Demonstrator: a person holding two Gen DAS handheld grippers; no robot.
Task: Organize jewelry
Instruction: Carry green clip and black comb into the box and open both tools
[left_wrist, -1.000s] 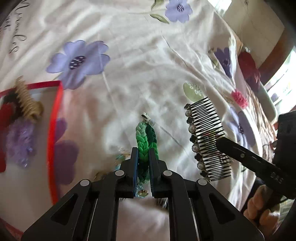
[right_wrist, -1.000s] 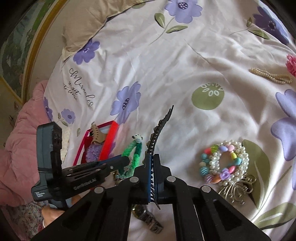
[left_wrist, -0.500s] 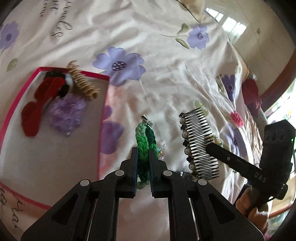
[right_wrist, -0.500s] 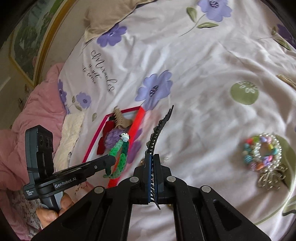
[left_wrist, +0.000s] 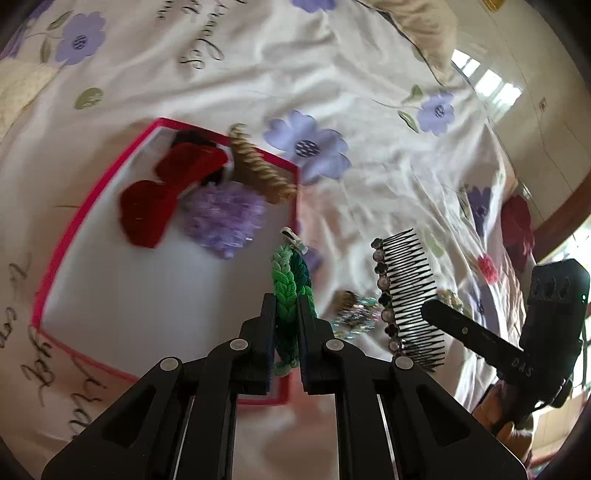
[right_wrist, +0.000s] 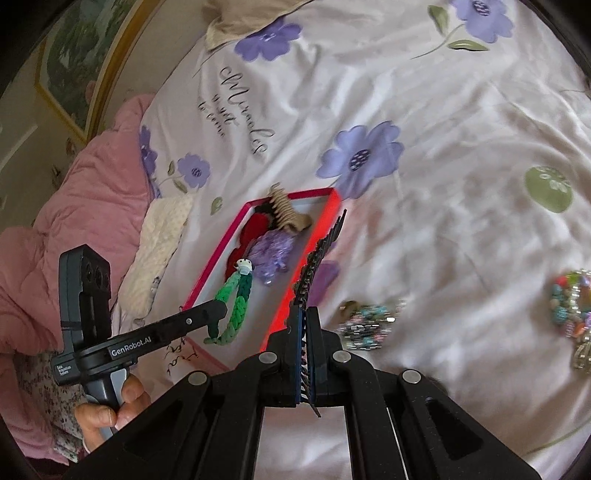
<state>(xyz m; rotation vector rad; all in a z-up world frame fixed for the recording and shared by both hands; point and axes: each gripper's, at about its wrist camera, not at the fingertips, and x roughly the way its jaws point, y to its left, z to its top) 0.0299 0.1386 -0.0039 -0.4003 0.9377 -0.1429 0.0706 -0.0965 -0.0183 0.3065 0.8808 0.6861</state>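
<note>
- Left wrist view: the left gripper (left_wrist: 287, 314) is clamped on a green braid (left_wrist: 289, 291), which stands up between its fingers above the near right corner of a red-rimmed tray (left_wrist: 70, 236).
- In the tray's far part lie a red bow (left_wrist: 147, 206), a purple scrunchie (left_wrist: 221, 218) and a tan clip (left_wrist: 258, 166) that leans over the far rim.
- To the right, the right gripper (left_wrist: 432, 308) grips a black comb (left_wrist: 410, 295) with gems along its spine, held above the floral sheet (left_wrist: 369, 74).
- A blurred bead cluster (left_wrist: 354, 314) lies on the sheet between braid and comb.
- Right wrist view: the right gripper (right_wrist: 303, 325) is closed on the comb (right_wrist: 321, 254), seen edge-on, just beside the tray's (right_wrist: 218, 254) right rim.
- The left gripper (right_wrist: 218, 314), held by a hand (right_wrist: 107, 410), carries the braid (right_wrist: 232, 299) over the tray.
- Bead bracelets (right_wrist: 569, 299) lie at the far right on the sheet (right_wrist: 443, 110); a pink quilt (right_wrist: 55, 206) is at the left.
</note>
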